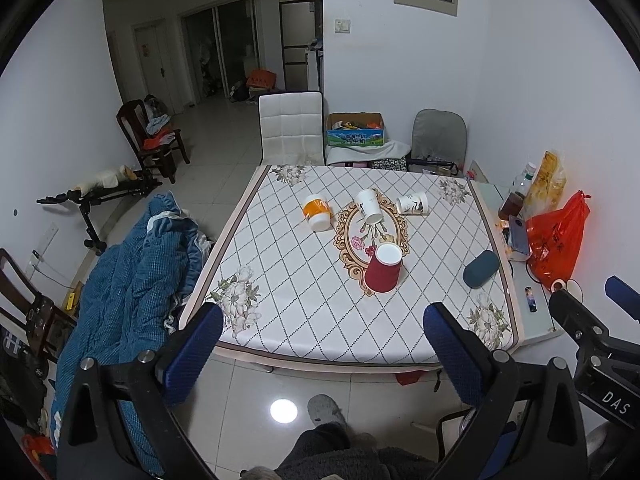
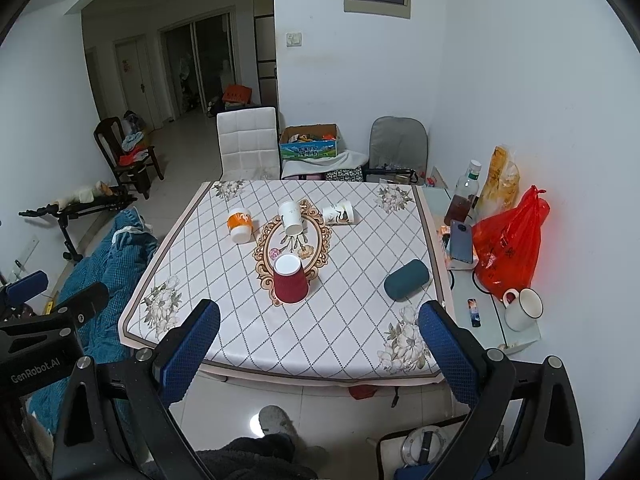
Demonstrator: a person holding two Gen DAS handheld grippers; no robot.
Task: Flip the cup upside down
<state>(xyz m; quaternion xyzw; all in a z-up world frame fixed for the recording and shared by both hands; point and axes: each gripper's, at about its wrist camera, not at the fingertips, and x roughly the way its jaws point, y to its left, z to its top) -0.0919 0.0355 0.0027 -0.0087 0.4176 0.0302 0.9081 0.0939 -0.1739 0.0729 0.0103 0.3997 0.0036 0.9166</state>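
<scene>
Several paper cups sit on the patterned tablecloth (image 1: pixel 304 280). A red cup (image 1: pixel 383 269) stands upside down near the middle; it also shows in the right wrist view (image 2: pixel 290 279). An orange-and-white cup (image 1: pixel 317 211) (image 2: pixel 239 225), a white cup (image 1: pixel 369 206) (image 2: pixel 291 218) and a printed white cup (image 1: pixel 413 203) (image 2: pixel 338 213) lie on their sides farther back. My left gripper (image 1: pixel 322 330) is open and empty, above the table's near edge. My right gripper (image 2: pixel 320 328) is open and empty too, at the same edge.
A dark teal pouch (image 1: pixel 481 269) lies at the table's right. A side shelf holds a red plastic bag (image 2: pixel 506 248), a phone (image 2: pixel 462 242), a bottle (image 2: pixel 464 196) and a white mug (image 2: pixel 522 309). A blue blanket (image 1: pixel 128 280) lies left. Chairs (image 1: pixel 291 128) stand behind.
</scene>
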